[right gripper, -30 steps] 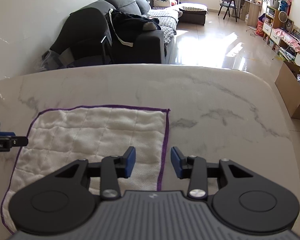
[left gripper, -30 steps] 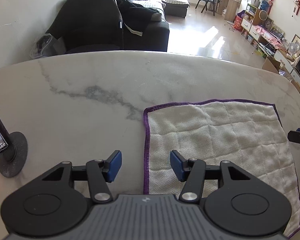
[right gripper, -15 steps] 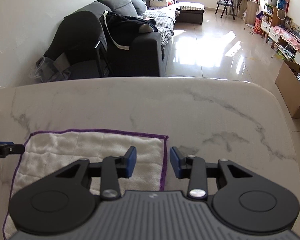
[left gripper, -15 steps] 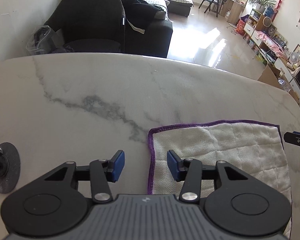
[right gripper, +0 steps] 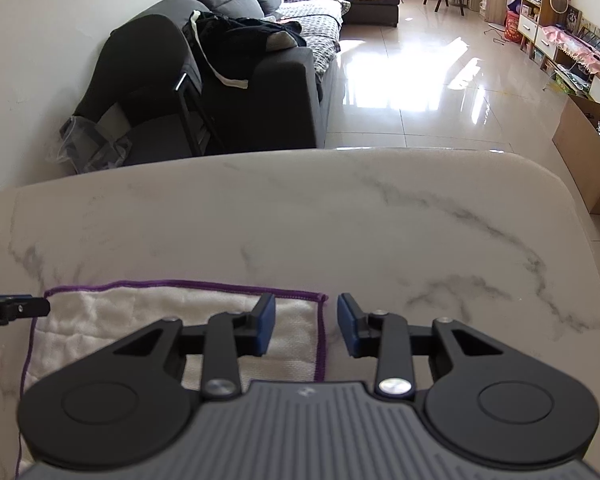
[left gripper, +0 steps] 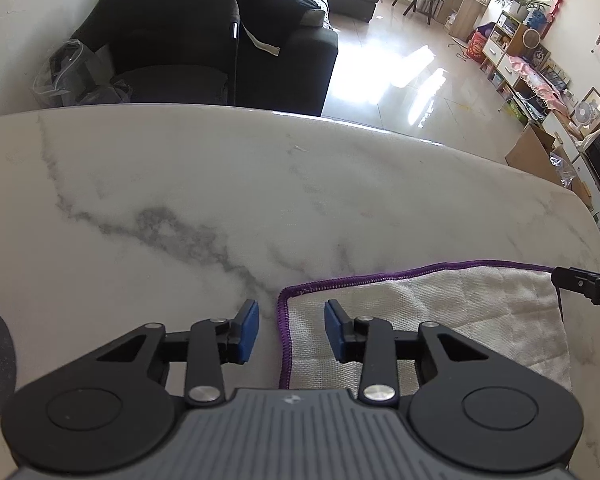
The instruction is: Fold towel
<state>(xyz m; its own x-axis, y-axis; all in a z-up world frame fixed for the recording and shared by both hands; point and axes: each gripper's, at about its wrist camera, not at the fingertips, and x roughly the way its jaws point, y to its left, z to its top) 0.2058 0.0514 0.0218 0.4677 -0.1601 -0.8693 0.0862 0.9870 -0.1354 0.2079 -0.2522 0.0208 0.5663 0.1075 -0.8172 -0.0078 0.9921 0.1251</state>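
Left gripper (left gripper: 287,330) and right gripper (right gripper: 306,328) each straddle a far towel (left gripper: 440,312) corner, jaws closing, cloth edge between, not yet pinched

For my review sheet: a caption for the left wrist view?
Left gripper jaws closing astride the towel's purple-hemmed edge on the marble table.

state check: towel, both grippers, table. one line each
towel: flat on the table, unfolded, purple hem visible along the far edge.
left gripper: jaws closing, straddling the towel's left hem, pads not yet pressing it.
right gripper: jaws closing, straddling the towel's right hem, not gripping yet.
marble table: bare beyond the towel.
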